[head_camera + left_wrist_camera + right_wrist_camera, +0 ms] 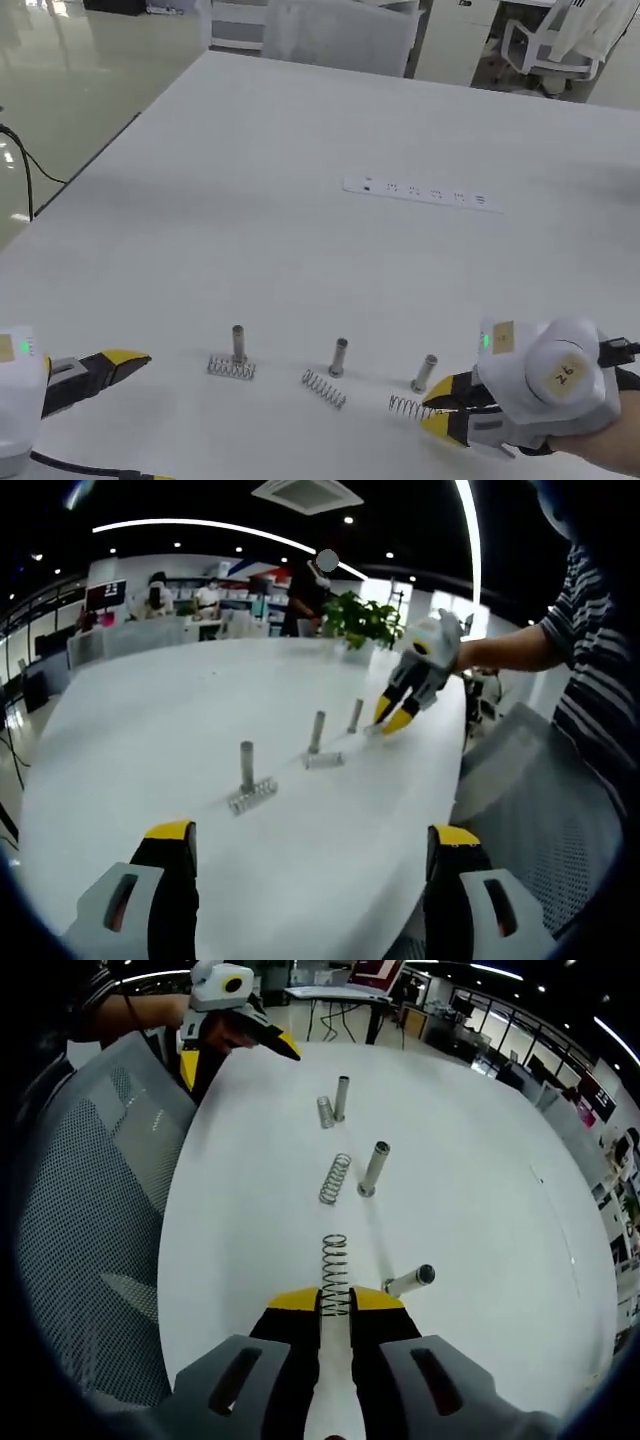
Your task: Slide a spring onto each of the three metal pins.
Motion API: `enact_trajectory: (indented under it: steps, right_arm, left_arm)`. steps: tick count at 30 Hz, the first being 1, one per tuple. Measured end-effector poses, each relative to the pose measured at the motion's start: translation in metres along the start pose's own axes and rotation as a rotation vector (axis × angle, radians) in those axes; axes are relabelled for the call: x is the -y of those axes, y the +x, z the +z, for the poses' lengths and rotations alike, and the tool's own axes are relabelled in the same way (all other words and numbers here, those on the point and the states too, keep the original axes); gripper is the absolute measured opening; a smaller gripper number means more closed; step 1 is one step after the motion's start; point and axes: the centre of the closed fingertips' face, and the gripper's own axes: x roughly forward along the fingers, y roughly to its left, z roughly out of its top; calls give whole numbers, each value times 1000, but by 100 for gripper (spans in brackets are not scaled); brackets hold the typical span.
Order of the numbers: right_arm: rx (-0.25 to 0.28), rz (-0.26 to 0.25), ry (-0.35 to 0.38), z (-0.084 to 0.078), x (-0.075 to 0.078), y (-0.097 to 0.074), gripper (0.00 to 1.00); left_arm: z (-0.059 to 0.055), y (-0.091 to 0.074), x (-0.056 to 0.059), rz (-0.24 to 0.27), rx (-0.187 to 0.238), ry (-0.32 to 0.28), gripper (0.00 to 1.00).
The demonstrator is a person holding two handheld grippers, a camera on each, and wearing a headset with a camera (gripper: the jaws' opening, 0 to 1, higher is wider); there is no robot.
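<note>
The worktop carries three upright pins. Our left claw hangs released, well apart from them. Our right claw is clenched on the near end of the right spring, which lies just beside the right pin. We judge: lift it, tip it upright, centre its free end over the pin top, release only once seated.
</note>
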Motion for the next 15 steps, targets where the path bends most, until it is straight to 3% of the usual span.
enact_trajectory:
  steps: [7, 15]
  right_arm:
    - [11, 16, -31, 8, -11, -5, 8]
    - [27, 27, -40, 17, -21, -4, 8]
  left_arm:
    - [-3, 10, 14, -71, -30, 18, 86]
    - [3, 18, 21, -107, -20, 26, 80]
